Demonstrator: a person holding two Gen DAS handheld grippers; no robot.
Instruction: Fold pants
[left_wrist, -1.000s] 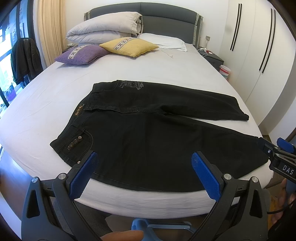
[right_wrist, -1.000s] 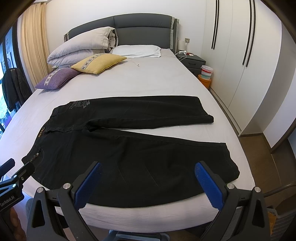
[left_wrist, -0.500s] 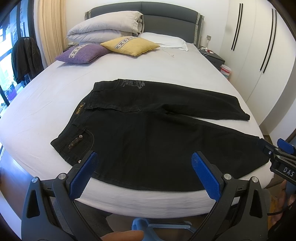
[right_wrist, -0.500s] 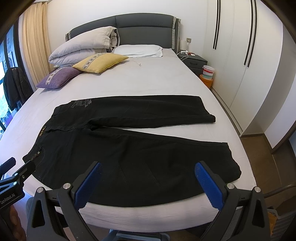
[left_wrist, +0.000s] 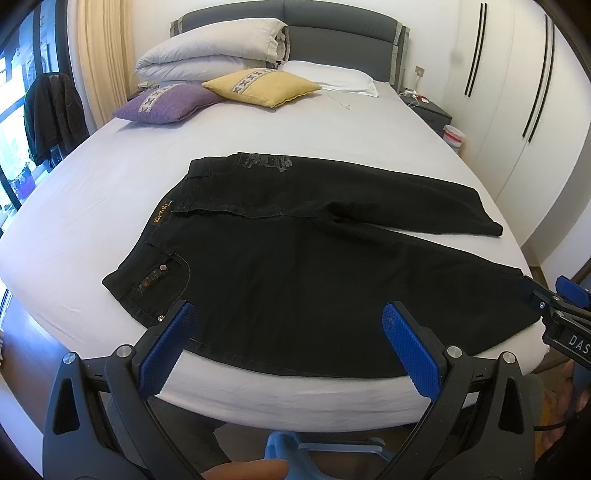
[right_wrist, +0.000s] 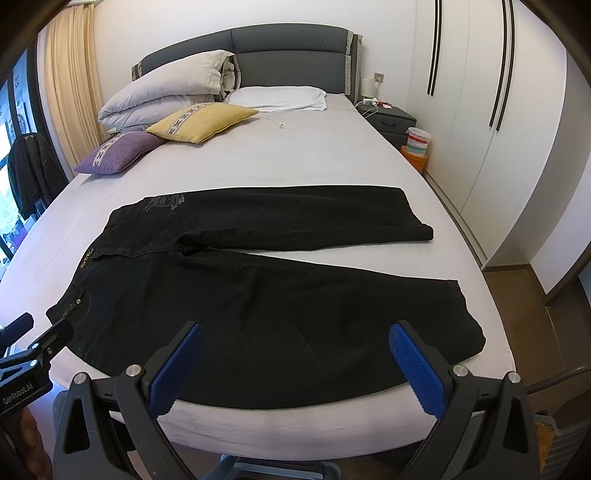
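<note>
Black pants (left_wrist: 295, 266) (right_wrist: 258, 295) lie flat across the foot of a white bed (left_wrist: 258, 129) (right_wrist: 295, 162), waistband to the left, both legs spread to the right. My left gripper (left_wrist: 286, 339) hangs open over the near bed edge, in front of the waist and near leg, holding nothing. My right gripper (right_wrist: 293, 354) is open too, above the near leg toward its cuff (right_wrist: 469, 317), touching no cloth. Each gripper shows at the edge of the other's view: the right gripper (left_wrist: 565, 314) by the cuff, the left gripper (right_wrist: 26, 354) by the waistband.
Purple cushion (left_wrist: 166, 103), yellow cushion (left_wrist: 262, 86), a folded duvet (left_wrist: 210, 55) and a white pillow (left_wrist: 332, 77) crowd the headboard end. A nightstand (right_wrist: 391, 118) and small bins (right_wrist: 417, 144) stand right of the bed beside white wardrobes (right_wrist: 498, 129). A dark jacket (left_wrist: 51, 114) hangs at left.
Both views have drifted slightly closer to the bed. The pants lie as before and both grippers stay open.
</note>
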